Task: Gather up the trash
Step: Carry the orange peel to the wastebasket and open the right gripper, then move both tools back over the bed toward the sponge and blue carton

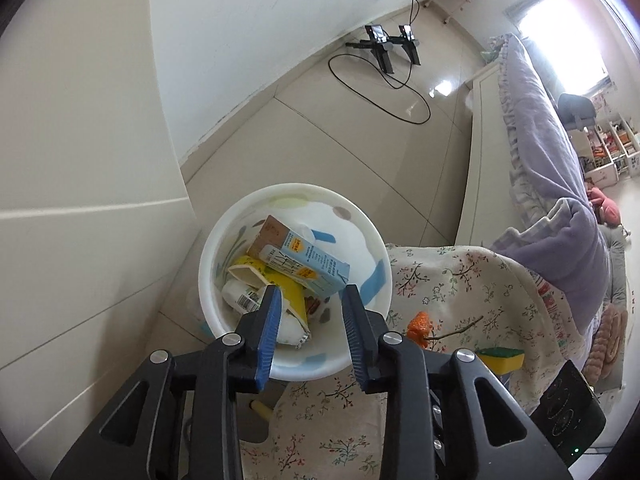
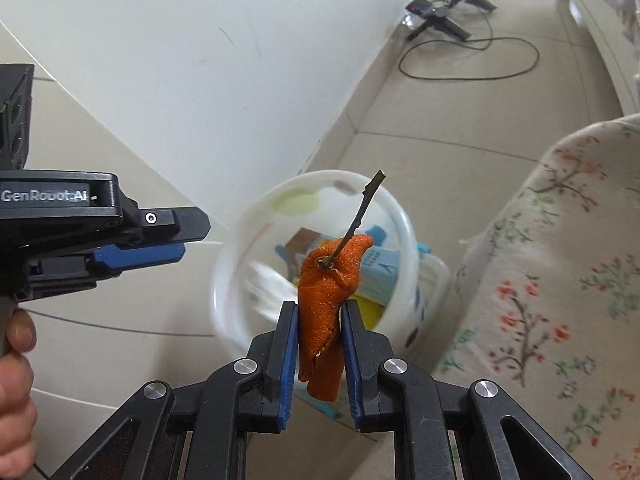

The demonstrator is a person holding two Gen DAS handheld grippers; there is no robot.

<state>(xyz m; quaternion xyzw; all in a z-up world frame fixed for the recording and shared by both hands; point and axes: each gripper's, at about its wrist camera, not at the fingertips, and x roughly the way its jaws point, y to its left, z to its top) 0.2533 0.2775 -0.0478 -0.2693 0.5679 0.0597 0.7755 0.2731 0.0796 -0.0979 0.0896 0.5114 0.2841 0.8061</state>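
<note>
A white trash bin (image 1: 208,280) stands on the floor beside the floral-cloth table (image 1: 460,280). It holds a light blue carton (image 1: 300,256), a yellow wrapper (image 1: 290,286) and other packaging. My left gripper (image 1: 312,292) hangs open just above the bin with nothing between its blue pads. In the right wrist view my right gripper (image 2: 319,306) is shut on a piece of orange peel (image 2: 324,300) with a twig stuck in it. It is held above the bin (image 2: 224,300). The left gripper (image 2: 188,236) shows side-on at the left, held by a hand (image 2: 16,344).
A yellow-green sponge (image 1: 502,358) lies on the tablecloth near the table's edge. White cabinet walls (image 1: 100,160) close in on the bin's left. On the tiled floor farther off are a black tripod stand (image 1: 384,46) and a looped cable (image 1: 384,92). A bed with a purple blanket (image 1: 540,140) runs along the right.
</note>
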